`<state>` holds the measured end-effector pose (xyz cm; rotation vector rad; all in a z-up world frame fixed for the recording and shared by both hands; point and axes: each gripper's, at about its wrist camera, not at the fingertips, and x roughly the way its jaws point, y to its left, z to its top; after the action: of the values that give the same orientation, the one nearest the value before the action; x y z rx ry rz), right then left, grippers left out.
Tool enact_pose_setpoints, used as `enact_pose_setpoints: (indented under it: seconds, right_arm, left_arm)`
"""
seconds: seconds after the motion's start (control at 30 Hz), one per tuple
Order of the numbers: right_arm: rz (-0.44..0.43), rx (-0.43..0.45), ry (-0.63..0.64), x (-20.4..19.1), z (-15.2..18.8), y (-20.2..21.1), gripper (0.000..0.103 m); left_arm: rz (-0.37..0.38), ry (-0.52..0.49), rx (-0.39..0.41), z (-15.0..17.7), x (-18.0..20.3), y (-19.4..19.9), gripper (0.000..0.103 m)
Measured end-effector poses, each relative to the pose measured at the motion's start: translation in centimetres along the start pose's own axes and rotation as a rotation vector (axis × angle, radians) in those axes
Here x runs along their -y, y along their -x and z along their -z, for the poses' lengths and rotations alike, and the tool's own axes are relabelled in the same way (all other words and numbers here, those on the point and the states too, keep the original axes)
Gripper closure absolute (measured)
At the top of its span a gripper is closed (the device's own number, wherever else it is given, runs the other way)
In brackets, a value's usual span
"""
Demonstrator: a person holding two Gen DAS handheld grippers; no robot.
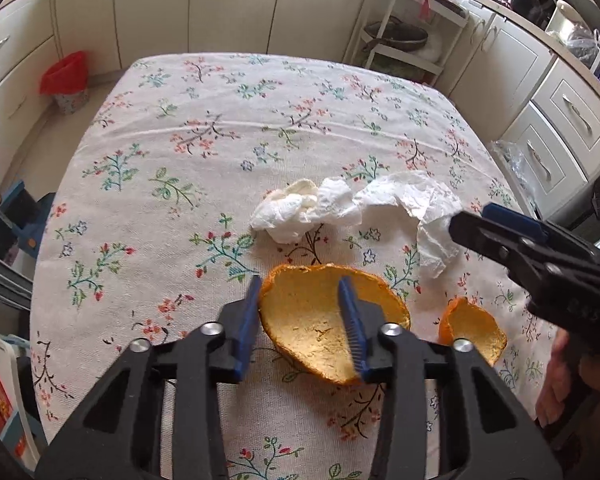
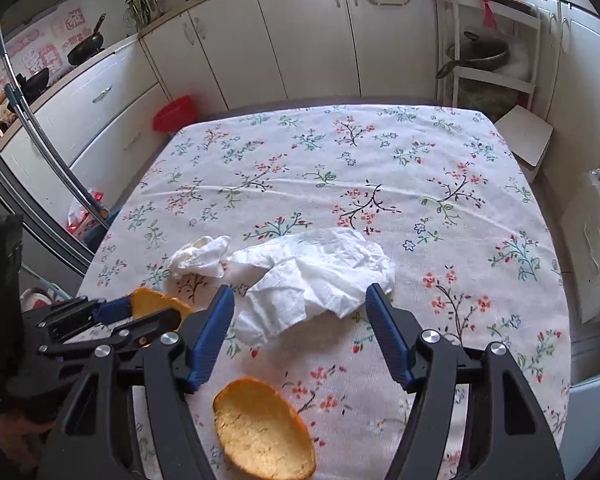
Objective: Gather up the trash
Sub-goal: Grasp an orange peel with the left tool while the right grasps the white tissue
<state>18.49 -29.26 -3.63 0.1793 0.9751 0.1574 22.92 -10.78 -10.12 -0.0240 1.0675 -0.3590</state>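
The big orange peel [image 1: 332, 320] lies on the flowered tablecloth [image 1: 220, 128] like a shallow cup with the pale inside up, and I judge it light, a little stiff but easy to crack, with a thin rim that is the best place to take hold of. My left gripper [image 1: 304, 320] is open about half way: its right finger seems to be inside the cup of the peel and its left finger just outside the left edge, so the left wall of the peel stands between them, though I cannot tell if either finger touches it. The small orange peel [image 2: 264, 428] lies just below my right gripper [image 2: 300, 332], which is wide open with nothing between the fingers. In front of that gripper, near the tips, is the crumpled tissue [image 2: 312, 276], very soft and light; I would pinch it where the folds are thick. A smaller tissue ball [image 2: 200, 258] lies to its left, touching it. The red-lined bin [image 1: 66, 80] stands on the floor, well apart from the table.
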Motion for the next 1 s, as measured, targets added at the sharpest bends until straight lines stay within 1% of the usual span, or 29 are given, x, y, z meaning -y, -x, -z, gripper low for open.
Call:
enact_pose_setpoints:
  seconds: [0.03, 0.1, 0.13, 0.17, 0.2, 0.23, 0.27, 0.33, 0.37, 0.47, 0.63, 0.87, 1.0]
  right_arm:
    - [0.004, -0.01, 0.003, 0.1, -0.1, -0.6, 0.037]
    - [0.013, -0.03, 0.013, 0.2, -0.3, -1.8, 0.037]
    - [0.016, -0.04, 0.017, 0.2, -0.3, -2.4, 0.042]
    - [0.016, -0.052, 0.022, 0.3, -0.3, -3.0, 0.051]
    - [0.025, -0.056, 0.03, 0.4, -0.3, -3.3, 0.054]
    - [0.043, -0.043, 0.053, 0.2, -0.4, -3.3, 0.065]
    - [0.042, -0.048, 0.064, 0.1, -0.5, -3.4, 0.076]
    - [0.017, -0.051, 0.048, 0.3, -0.6, -3.3, 0.085]
    - [0.008, -0.049, 0.043, 0.3, -0.7, -3.1, 0.088]
    - [-0.022, -0.025, 0.036, 0.0, -0.9, -2.1, 0.089]
    - [-0.078, 0.013, 0.02, -0.9, -1.2, -0.4, 0.089]
    - [-0.137, 0.047, 0.003, -1.9, -0.7, 1.8, 0.089]
    - [-0.157, 0.064, -0.003, -2.1, -0.2, 2.9, 0.089]
  left_arm:
    - [-0.001, -0.007, 0.005, 0.0, 0.0, 0.0, 0.079]
    - [0.021, -0.005, -0.005, 0.0, -0.1, 0.0, 0.084]
    - [0.03, 0.0, -0.008, 0.0, -0.2, 0.0, 0.088]
    - [0.034, 0.004, -0.007, 0.0, -0.3, 0.0, 0.089]
    - [0.043, 0.009, -0.008, -0.1, -0.5, 0.1, 0.092]
    - [0.048, 0.012, -0.007, -0.1, -0.5, 0.2, 0.093]
    - [0.049, 0.012, -0.005, -0.1, -0.5, 0.3, 0.094]
    - [0.047, 0.01, 0.002, -0.2, -0.5, 0.6, 0.095]
    - [0.048, 0.012, 0.006, -0.3, -0.6, 0.8, 0.095]
    - [0.043, 0.013, 0.027, -0.4, -0.6, 1.6, 0.096]
    - [-0.038, -0.05, 0.088, -0.2, 0.1, 3.3, 0.096]
    - [-0.065, -0.1, 0.153, 0.4, 0.7, 5.9, 0.096]
    - [-0.068, -0.103, 0.173, 1.0, 0.8, 7.0, 0.096]
